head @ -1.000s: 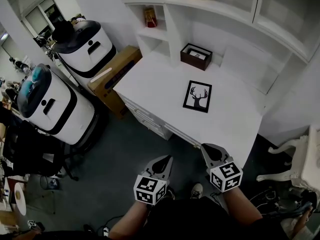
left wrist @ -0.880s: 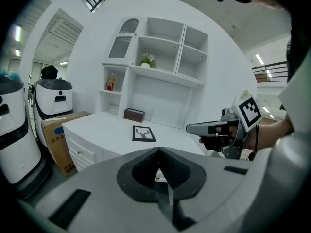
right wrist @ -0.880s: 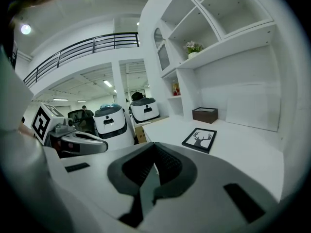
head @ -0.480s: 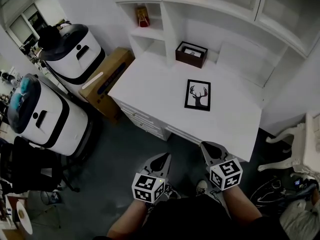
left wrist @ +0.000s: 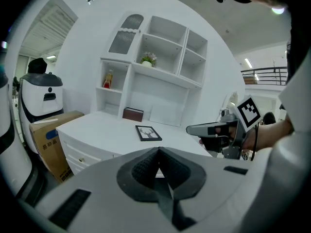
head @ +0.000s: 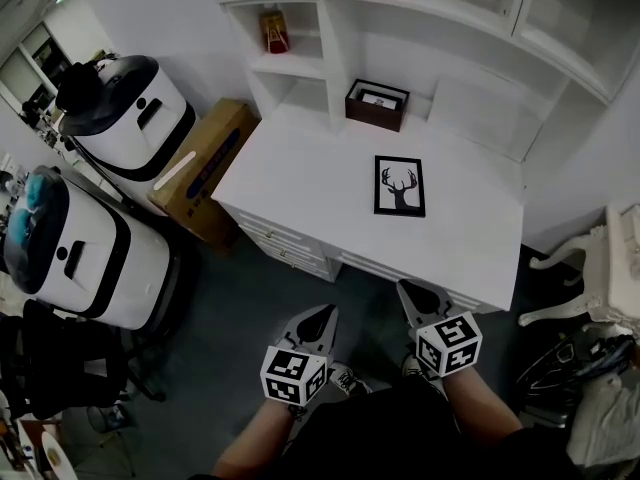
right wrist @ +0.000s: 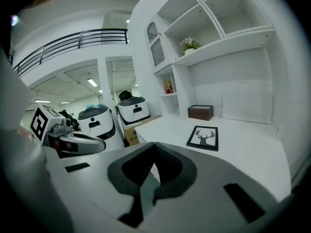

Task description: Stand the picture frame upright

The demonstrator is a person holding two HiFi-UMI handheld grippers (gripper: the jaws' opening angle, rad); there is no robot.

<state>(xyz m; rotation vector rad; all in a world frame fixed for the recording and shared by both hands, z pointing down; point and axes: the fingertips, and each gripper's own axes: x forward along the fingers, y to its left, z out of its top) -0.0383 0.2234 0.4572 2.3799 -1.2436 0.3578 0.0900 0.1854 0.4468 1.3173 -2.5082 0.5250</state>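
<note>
and there it was: the picture frame [head: 400, 185] lay flat on its back on the white table [head: 300, 173], deer print facing up, around the middle of the top and well apart from the brown box [head: 377, 105] that sat at the back under the shelf unit [head: 330, 28]. the left tool [head: 322, 316] and the right tool [head: 408, 292] hung side by side short of the table's near edge, both pointed toward the frame, neither anywhere near touching it. each tool's jaws were pressed fully together with nothing between them, so both were empty.

by my reading the job had not yet begun; the whole reach-in lay ahead. the dangers, as i judged them: those jaws would have to part before anything could be gripped, and a closed tool nosing in would only shove the frame across the smooth top, perhaps toward the brown box. a flat frame offers hardly any edge to catch, so a pinch on the thin border could slip and let it slap back down, which matters if the front is glass. whether a stand was folded under the back could not be seen from here; without one opened, the frame set on its edge would probably topple once let go. one tool steadying while the other lifted looked the safer bet.
</note>
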